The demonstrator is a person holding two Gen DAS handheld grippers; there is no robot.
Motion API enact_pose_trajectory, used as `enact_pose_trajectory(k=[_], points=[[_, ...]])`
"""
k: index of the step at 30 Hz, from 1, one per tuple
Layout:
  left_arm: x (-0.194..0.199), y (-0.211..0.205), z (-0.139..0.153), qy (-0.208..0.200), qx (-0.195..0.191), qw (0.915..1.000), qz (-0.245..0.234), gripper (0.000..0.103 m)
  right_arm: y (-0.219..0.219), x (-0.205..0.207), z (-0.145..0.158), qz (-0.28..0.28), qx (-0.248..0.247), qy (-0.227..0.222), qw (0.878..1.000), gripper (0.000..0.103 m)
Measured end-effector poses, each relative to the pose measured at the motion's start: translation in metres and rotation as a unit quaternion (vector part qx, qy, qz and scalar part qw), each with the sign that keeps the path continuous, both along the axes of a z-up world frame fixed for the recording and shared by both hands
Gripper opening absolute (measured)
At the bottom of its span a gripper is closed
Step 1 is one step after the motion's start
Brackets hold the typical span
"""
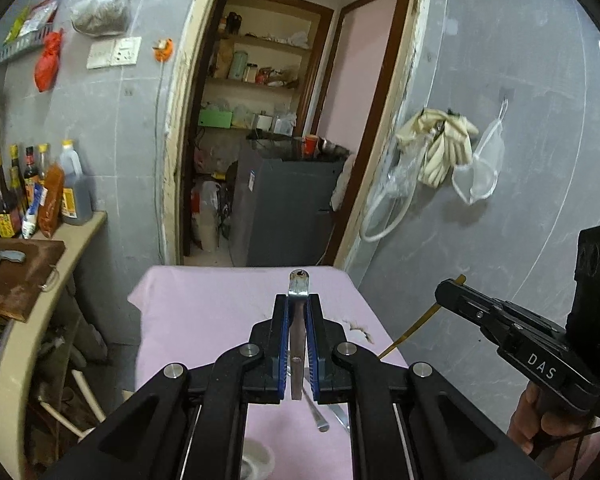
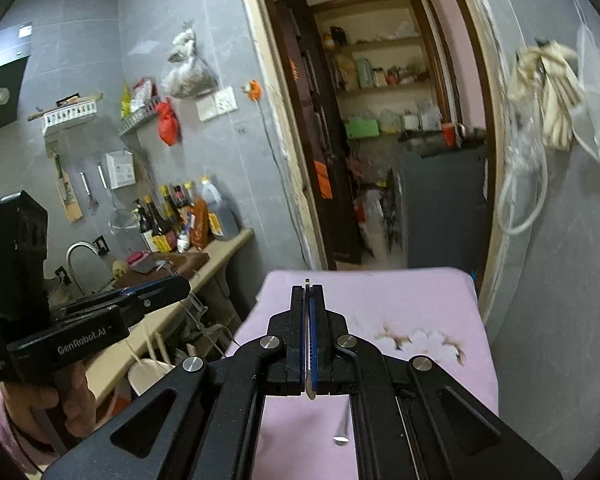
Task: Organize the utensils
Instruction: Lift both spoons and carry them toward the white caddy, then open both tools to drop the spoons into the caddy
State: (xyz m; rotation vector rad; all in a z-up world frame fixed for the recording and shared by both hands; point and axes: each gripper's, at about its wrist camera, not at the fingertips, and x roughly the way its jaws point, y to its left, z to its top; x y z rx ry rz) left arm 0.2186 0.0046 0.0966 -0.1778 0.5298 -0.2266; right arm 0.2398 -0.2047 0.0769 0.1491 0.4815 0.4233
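My left gripper [image 1: 298, 300] is shut on a flat steel utensil handle [image 1: 298, 286] with a hole at its tip, held above the pink cloth-covered table [image 1: 204, 320]. My right gripper [image 2: 308, 292] is shut on a thin metal utensil [image 2: 308, 390] seen edge-on, also above the table. In the left wrist view the right gripper [image 1: 446, 294] is at the right, with a thin yellow-brown stick [image 1: 412, 330] hanging below its tip. More steel utensil handles [image 1: 318, 414] lie on the cloth under my left gripper; one also shows in the right wrist view [image 2: 342, 426].
The cloth has a burnt, torn patch [image 2: 420, 340]. A counter [image 1: 80, 240] at the left holds sauce bottles [image 1: 40, 192] and a wooden cutting board [image 1: 16, 276]. An open doorway [image 1: 284, 120] lies straight ahead past the table. Gloves and bags [image 1: 444, 148] hang on the right wall.
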Motion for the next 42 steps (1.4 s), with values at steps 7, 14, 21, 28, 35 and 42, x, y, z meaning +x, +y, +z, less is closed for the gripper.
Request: enact_pose_trajectory(k=[7,14,21,28,35,42], points=[[-0.029,0.048,0.028,-0.018,0.002,0.9997,0.015,0.008,0.046,-0.024,0.038,0.028,0.005,-0.021,0.999,0.002],[-0.056,0.095,0.033,-0.017,0.005,0.9989,0.044,0.008,0.098,-0.041,0.044,0.07,0.006,-0.023,0.997,0.002],[-0.072,0.138,0.015,0.009,0.005,0.9968,0.079,0.008,0.135,-0.039,0.018,0.087,-0.015,0.01,0.996,0.002],[-0.062,0.155,-0.024,0.053,-0.005,0.9953,0.081,0.008,0.148,-0.037,-0.014,0.07,-0.052,0.046,0.995,0.002],[-0.053,0.15,-0.065,0.071,0.014,0.9942,0.079,0.008,0.149,-0.024,-0.052,0.054,-0.06,0.093,0.992,0.002],[-0.045,0.141,-0.097,0.098,0.026,0.9917,0.078,0.008,0.146,-0.012,-0.094,0.045,-0.054,0.142,0.987,0.002]])
